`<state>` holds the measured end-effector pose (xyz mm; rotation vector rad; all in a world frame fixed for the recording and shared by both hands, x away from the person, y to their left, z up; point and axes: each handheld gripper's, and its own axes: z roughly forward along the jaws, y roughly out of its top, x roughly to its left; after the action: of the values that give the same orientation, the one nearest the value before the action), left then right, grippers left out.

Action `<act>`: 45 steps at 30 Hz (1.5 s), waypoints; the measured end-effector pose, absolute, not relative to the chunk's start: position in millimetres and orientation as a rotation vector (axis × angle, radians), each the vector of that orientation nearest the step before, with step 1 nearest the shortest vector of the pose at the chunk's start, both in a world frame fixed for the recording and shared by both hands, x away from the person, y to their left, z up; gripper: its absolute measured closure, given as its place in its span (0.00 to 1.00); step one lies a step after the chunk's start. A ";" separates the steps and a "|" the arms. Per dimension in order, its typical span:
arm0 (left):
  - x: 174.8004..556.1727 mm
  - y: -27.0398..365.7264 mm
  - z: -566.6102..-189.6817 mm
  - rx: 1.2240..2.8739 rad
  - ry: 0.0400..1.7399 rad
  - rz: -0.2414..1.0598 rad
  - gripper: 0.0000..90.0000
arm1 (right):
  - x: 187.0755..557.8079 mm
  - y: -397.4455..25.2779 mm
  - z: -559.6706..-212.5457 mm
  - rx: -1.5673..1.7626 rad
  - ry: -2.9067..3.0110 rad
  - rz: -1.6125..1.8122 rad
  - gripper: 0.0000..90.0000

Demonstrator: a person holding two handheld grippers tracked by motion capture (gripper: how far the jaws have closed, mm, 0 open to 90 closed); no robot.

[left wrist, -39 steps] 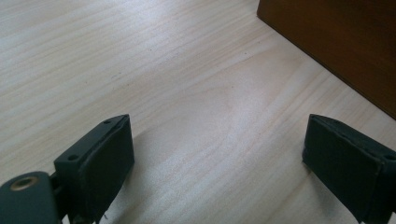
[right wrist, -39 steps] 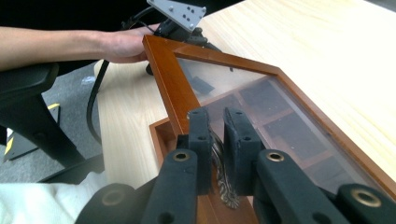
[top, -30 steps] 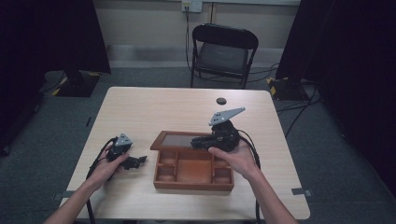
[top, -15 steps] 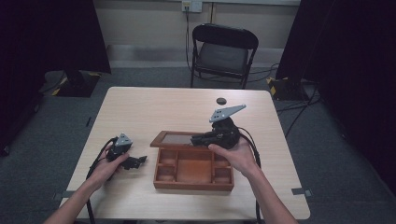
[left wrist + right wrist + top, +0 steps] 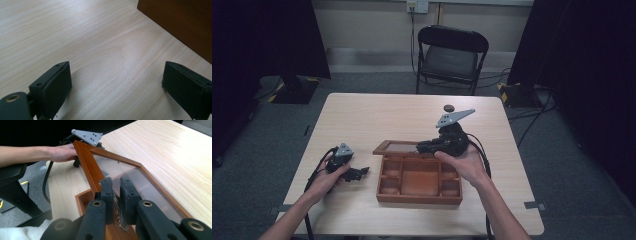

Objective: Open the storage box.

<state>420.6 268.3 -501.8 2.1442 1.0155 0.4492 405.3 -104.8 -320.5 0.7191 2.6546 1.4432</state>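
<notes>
Open table (image 5: 377, 117) is seen beyond and left of the box (image 5: 419, 197) — its raised lid (image 5: 399, 147) blocks the back edge; a small dark object (image 5: 448, 107) sits far off.

No text, label, brand, number or sign could be read anywhere, on the wooden box (image 5: 419, 192) or around it.

My left hand-held gripper (image 5: 357, 173) sits low at about 8 o'clock on the worktop (image 5: 377, 115), jaws spread wide and pointing toward 3 o'clock. My right hand-held gripper (image 5: 421, 147) is raised near centre, jaws nearly closed and pointing toward 9 o'clock. Both forearms reach in from 6 o'clock.
</notes>
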 end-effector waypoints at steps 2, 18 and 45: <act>420.5 268.2 -501.8 2.145 1.017 0.448 0.09 | 406.4 -105.1 -320.3 0.719 2.656 1.452 0.92; 420.6 268.3 -501.8 2.145 1.015 0.449 0.09 | 410.6 -106.6 -318.6 0.725 2.648 1.477 0.92; 420.5 268.2 -501.8 2.142 1.018 0.448 0.09 | 419.3 -108.6 -312.3 0.747 2.595 1.517 0.92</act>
<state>420.5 268.2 -501.8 2.1421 1.0179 0.4479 419.3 -108.6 -312.3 0.7468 2.5948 1.5166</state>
